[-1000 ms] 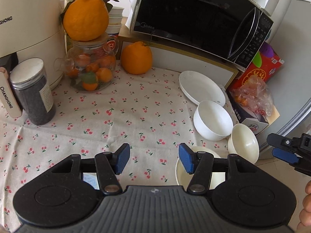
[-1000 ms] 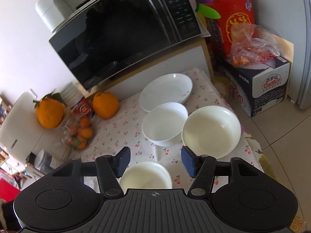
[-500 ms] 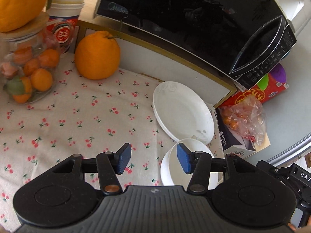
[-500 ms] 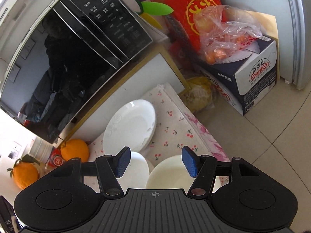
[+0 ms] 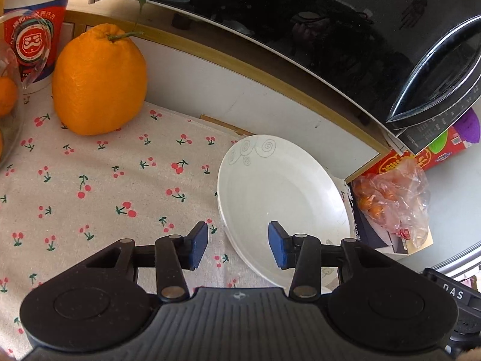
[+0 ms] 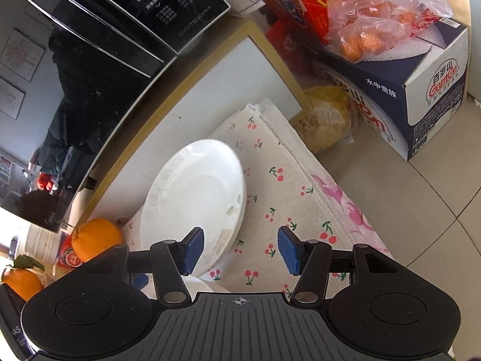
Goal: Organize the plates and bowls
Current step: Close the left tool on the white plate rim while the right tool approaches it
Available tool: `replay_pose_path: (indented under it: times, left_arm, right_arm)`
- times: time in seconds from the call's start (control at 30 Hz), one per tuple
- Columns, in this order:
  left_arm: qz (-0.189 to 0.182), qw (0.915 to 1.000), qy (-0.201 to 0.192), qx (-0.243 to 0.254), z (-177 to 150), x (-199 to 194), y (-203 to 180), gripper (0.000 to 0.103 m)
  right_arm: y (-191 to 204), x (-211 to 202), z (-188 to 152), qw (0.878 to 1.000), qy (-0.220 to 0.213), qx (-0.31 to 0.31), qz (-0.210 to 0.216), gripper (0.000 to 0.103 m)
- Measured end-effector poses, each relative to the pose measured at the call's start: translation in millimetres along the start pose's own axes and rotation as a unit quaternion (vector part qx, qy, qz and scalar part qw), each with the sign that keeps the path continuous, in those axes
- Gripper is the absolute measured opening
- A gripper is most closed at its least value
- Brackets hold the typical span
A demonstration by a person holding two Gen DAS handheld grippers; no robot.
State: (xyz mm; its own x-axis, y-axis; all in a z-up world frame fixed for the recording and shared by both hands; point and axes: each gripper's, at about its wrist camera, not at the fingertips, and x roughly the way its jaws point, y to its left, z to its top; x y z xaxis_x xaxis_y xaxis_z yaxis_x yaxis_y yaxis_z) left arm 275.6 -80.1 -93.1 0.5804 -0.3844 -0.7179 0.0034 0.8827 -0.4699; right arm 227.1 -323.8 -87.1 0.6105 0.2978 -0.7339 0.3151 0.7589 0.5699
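A white plate [image 5: 279, 198] with faint swirl marks lies on the cherry-print cloth at the table's back right, under the microwave shelf. It looks like two stacked plates. My left gripper [image 5: 238, 246] is open and empty, its jaws straddling the plate's near left rim from just above. The same plate shows in the right wrist view [image 6: 195, 198]. My right gripper [image 6: 240, 251] is open and empty, above the cloth beside the plate's right rim. A white bowl's rim [image 6: 198, 285] peeks out below the right gripper.
A black microwave [image 5: 330, 30] overhangs on a white shelf [image 5: 240, 90] right behind the plate. A large orange [image 5: 99, 81] and a paper cup [image 5: 33, 30] stand at the back left. A box with a bag of oranges [image 6: 390, 60] stands on the floor past the table's right edge [image 6: 330, 192].
Both grippers have moved forward toward the plate at the back. The bowls have dropped out of the left view; the plate now fills the near field of both views.
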Motion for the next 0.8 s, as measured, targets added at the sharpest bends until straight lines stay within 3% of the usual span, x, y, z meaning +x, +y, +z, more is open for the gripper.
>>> replay_pose_path:
  times: [0.07,0.2,0.37,0.57,0.8]
  left_arm:
    - [0.001,1.0,0.003,0.006,-0.9,4.4,-0.2,0.036]
    - [0.016,0.9998,0.015,0.005,-2.5,15.3,1.4,0.013]
    - [0.003,1.0,0.005,-0.001,-2.4,12.0,4.0,0.012]
    - [0.006,1.0,0.0,0.006,0.2,4.6,0.3,0.011]
    - [0.004,0.9998,-0.014,0.01,-1.5,-6.7,-3.2,0.012]
  right_arm:
    - [3.8,9.8,0.5,1.0,0.006,-0.008,-0.008,0.052]
    - [7.3,25.6,0.6,1.0,0.019,0.0,-0.019,0.027]
    - [11.0,36.6,-1.8,1.0,0.023,0.0,-0.011,0.012]
    - [18.9,31.3,-4.1,0.999,0.02,-0.019,-0.024,0.013]
    - [23.7,17.9,-3.0,0.999,0.009,-0.033,-0.011,0.013]
